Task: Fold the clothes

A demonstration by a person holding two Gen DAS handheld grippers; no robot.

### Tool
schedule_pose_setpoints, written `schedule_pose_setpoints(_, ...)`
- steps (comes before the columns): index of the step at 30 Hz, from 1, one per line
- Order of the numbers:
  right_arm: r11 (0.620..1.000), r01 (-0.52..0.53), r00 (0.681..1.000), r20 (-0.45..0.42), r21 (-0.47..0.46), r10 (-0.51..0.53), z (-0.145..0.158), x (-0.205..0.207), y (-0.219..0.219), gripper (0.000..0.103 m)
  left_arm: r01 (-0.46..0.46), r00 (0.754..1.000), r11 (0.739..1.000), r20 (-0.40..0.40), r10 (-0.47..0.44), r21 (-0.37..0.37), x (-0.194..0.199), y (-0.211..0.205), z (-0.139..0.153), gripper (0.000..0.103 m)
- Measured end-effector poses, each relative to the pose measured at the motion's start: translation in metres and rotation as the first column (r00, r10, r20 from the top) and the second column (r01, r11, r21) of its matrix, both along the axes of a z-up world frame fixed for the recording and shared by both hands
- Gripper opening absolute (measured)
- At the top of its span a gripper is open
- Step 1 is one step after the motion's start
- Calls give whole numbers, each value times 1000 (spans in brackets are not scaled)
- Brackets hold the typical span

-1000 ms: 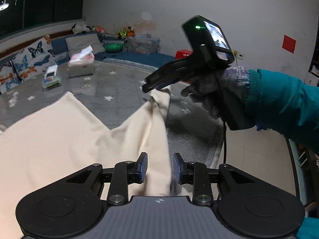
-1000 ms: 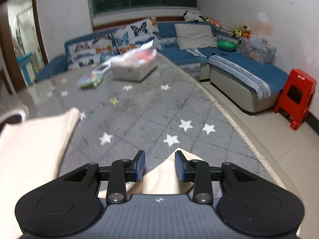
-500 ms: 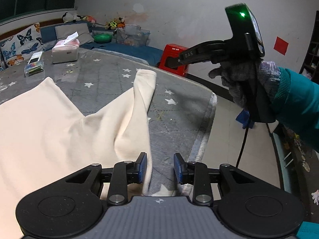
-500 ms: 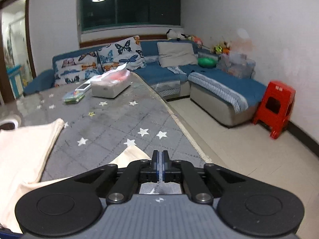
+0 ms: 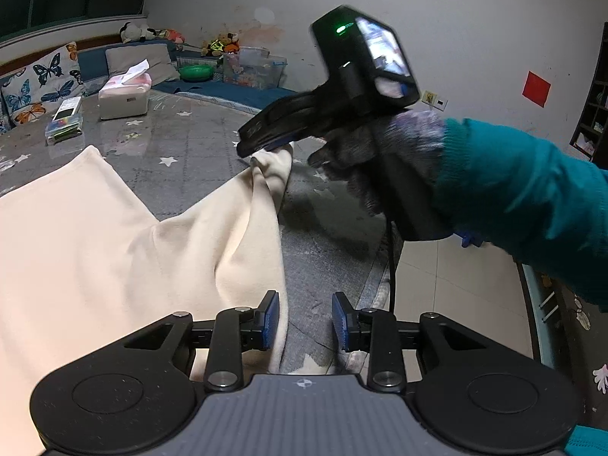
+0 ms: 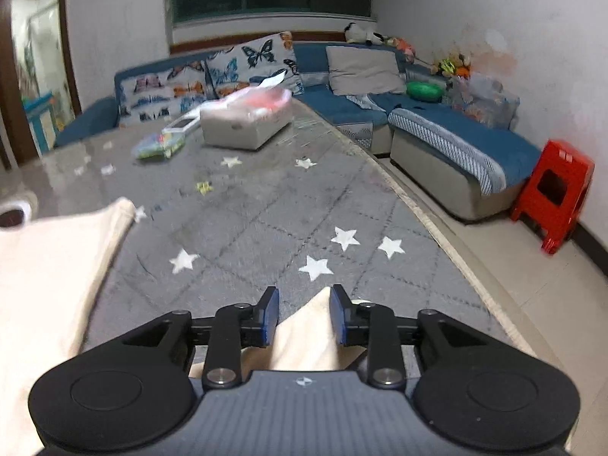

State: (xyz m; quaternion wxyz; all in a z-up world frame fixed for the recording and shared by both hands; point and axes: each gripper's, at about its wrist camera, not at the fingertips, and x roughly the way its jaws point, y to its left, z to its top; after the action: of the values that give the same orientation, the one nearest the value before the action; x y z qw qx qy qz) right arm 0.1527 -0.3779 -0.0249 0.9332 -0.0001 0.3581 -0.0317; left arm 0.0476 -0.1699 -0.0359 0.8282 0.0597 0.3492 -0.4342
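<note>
A cream garment (image 5: 95,250) lies spread on the grey star-patterned tabletop (image 5: 182,159). My left gripper (image 5: 306,321) is open, its left pad against the edge of one cream leg. My right gripper (image 6: 304,317) is open with the tip of that leg (image 6: 304,334) between its pads; in the left wrist view it (image 5: 262,144) hovers at the raised, bunched leg end (image 5: 273,171). The other part of the garment (image 6: 45,266) lies at the left of the right wrist view.
A tissue box (image 5: 123,97) and a small clear packet (image 5: 64,123) sit at the table's far end. The table's right edge (image 6: 437,228) drops to a tiled floor. A blue sofa (image 6: 437,133) and a red stool (image 6: 551,197) stand beyond.
The right gripper, shut and raised away from the cloth half a second ago, has come back down to the leg end and opened around it. The left gripper stayed open at the leg's edge.
</note>
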Motion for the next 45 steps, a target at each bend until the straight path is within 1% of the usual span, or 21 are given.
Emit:
schedule_pose_setpoints(2,999,-12,1000,-1,-40,12,0,0,4,15,0,1000,1000,-1,0,-2,0,0,0,33)
schedule_pose_setpoints(3,999,-16,1000,-2,-52,16,1,-1,4,6,0,1000,1000,0,0,-2,0,0,0,33)
schedule_pose_setpoints(4,999,-14,1000,10,-51,15,3,-3,2,4,0,1000,1000,0,0,-3,0,0,0,33)
schedule_pose_setpoints(8,999,-8,997,74,-48,11,20,-20,-8,3,-1,1000,1000,-1,1,-6,0,0,-1,33)
schedule_pose_setpoints(12,999,23,990,144,-47,-16,40,-48,-22,3,2,1000,1000,2,-2,-5,0,1,-1,33)
schedule_pose_setpoints(15,996,71,988,143,-46,-64,46,-68,-38,3,5,1000,1000,3,-5,-6,0,1,-1,33)
schedule_pose_setpoints(17,993,108,989,110,-53,-102,41,-77,-49,3,8,1000,1000,2,-8,-7,-1,2,-1,34)
schedule_pose_setpoints(19,989,132,989,69,-67,-127,33,-81,-57,4,10,1000,1000,3,-10,-4,-2,2,-1,35)
schedule_pose_setpoints(20,987,140,989,65,-72,-136,31,-82,-59,6,10,1000,1000,3,-10,-4,-2,2,0,35)
schedule_pose_setpoints(23,995,93,993,69,-35,-91,33,-83,-53,9,-3,1000,1000,7,3,-9,-5,6,4,35)
schedule_pose_setpoints(24,997,77,995,71,-23,-75,33,-84,-51,11,-9,1000,1000,9,9,-12,-6,8,5,35)
schedule_pose_setpoints(26,999,44,996,73,2,-44,33,-84,-46,23,-31,999,999,14,32,-23,-5,13,9,35)
schedule_pose_setpoints(27,1000,14,998,56,15,-15,30,-82,-41,31,-47,999,998,16,48,-30,-4,16,11,36)
schedule_pose_setpoints(30,999,-34,999,7,26,34,18,-72,-30,32,-100,995,994,22,101,-47,0,29,17,39)
schedule_pose_setpoints(31,999,-32,999,-3,31,32,13,-68,-29,32,-121,992,991,25,123,-50,2,34,19,41)
schedule_pose_setpoints(33,999,-29,999,-21,40,30,4,-59,-26,34,-169,985,984,35,171,-53,6,47,23,41)
schedule_pose_setpoints(35,999,-30,999,-16,29,31,4,-52,-26,35,-228,972,972,43,230,-52,13,62,26,41)
schedule_pose_setpoints(38,999,-38,999,-23,14,38,5,-40,-25,35,-338,940,940,39,340,-42,28,87,27,42)
schedule_pose_setpoints(41,999,-44,999,-25,5,44,4,-31,-24,35,-450,892,892,22,451,-39,36,116,27,42)
schedule_pose_setpoints(43,999,-48,999,-26,0,48,3,-25,-23,36,-518,854,855,36,519,-35,34,137,29,42)
schedule_pose_setpoints(45,999,-54,998,-26,-6,54,3,-24,-22,36,-593,801,805,83,592,-18,26,160,31,42)
